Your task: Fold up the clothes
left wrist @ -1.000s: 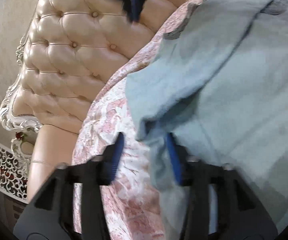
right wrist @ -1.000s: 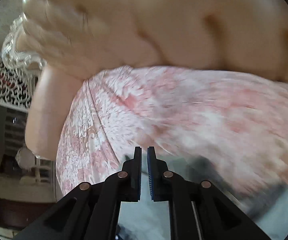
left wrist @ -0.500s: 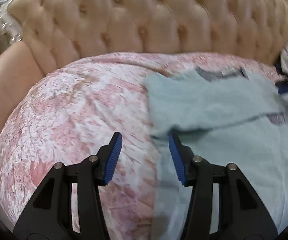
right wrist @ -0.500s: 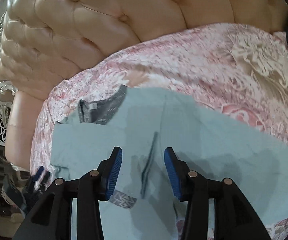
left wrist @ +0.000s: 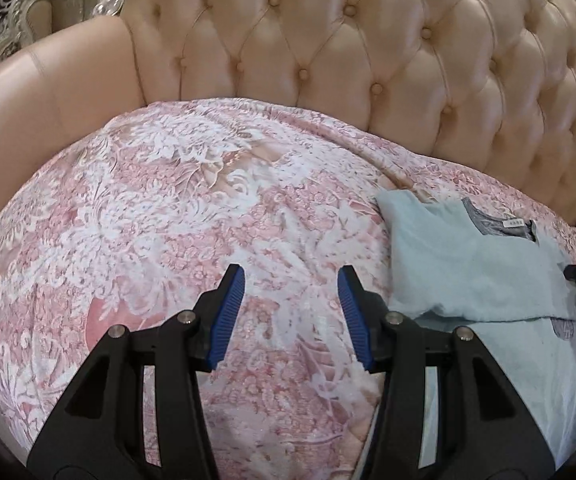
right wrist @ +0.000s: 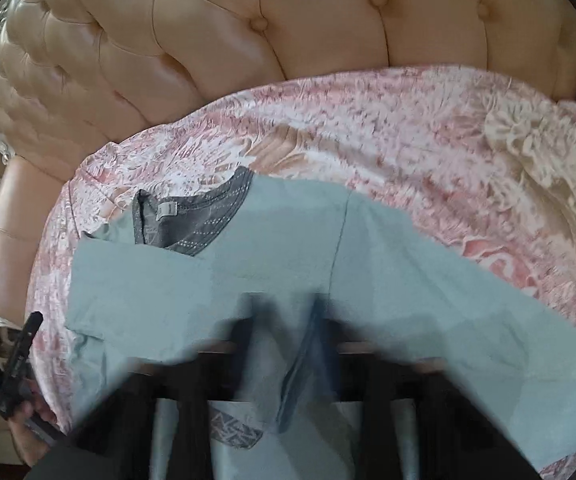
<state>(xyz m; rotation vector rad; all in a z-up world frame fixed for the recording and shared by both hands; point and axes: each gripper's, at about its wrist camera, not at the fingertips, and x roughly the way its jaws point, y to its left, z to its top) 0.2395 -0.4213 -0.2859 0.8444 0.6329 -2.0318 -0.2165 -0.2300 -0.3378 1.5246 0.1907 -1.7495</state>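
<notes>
Pale blue-green shirt (left wrist: 464, 276) with a grey patterned collar: one
White label inside the collar (right wrist: 167, 210): one
Pink and white floral bedspread (left wrist: 191, 216): one
Beige buttoned leather headboard (left wrist: 348, 52): one
Black two-finger grippers with blue ribbed pads: two, the left gripper (left wrist: 290, 316) and the blurred right gripper (right wrist: 288, 344)

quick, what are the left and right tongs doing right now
Left tongs: open, empty, over the bedspread.
Right tongs: too blurred to tell, over the shirt.
</notes>
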